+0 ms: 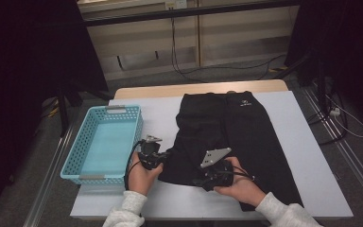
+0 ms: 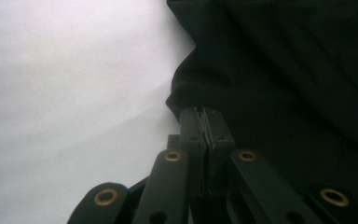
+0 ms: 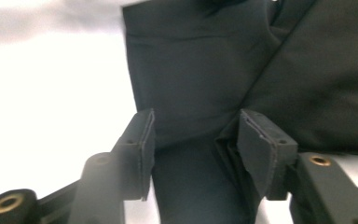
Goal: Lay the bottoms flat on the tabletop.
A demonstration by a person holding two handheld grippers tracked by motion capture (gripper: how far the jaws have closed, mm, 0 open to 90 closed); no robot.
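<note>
Resting on the black garment (image 1: pixel 236 137), the right claw (image 3: pixel 193 149) gapes apart.

High view: surface (image 1: pixel 312 156) seen from above, facing forward. Claw views: set close, facing the black garment (image 1: pixel 236 137), shared by all.

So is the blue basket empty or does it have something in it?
Empty. In the high view the blue basket shows only its bare floor; the black garment lies spread on the table beside it, outside.
</note>
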